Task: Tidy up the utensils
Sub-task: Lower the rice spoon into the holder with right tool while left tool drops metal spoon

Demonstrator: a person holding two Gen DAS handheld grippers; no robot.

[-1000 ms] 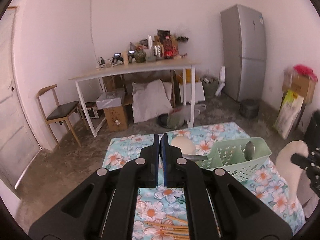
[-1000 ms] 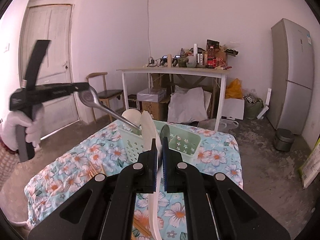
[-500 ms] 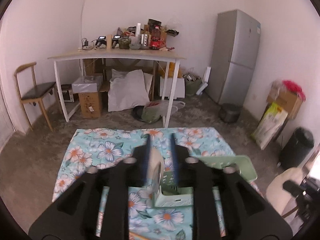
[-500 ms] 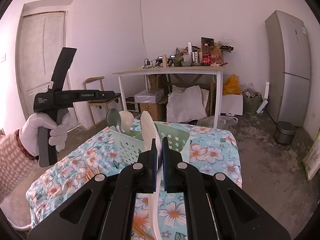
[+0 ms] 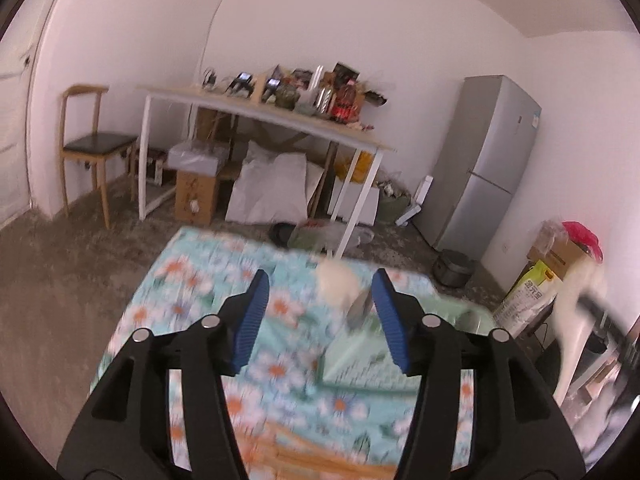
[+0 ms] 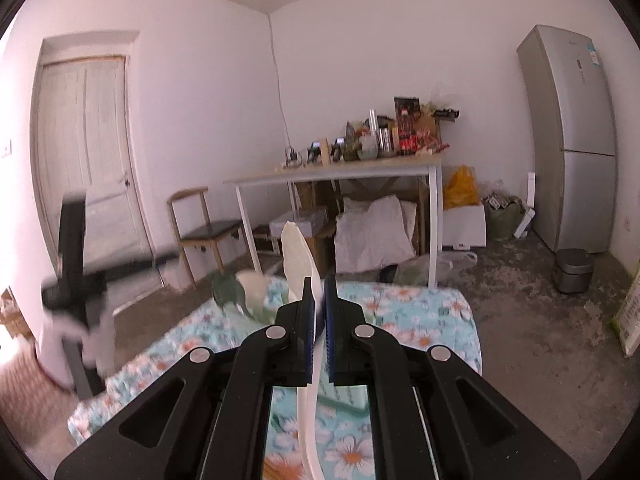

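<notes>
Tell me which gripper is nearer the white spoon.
Right. The right gripper is shut on the white spoon, so it touches it. The left gripper is open and empty, off to the side.

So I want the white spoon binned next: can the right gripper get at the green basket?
Probably yes. The right gripper, shut on the white spoon, hangs above the green basket, nothing between; the left gripper is open nearby.

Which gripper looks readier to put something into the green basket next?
The right gripper, probably: it is shut on a white spoon. The left gripper is open and holds nothing, above the floral cloth beside the green basket.
</notes>
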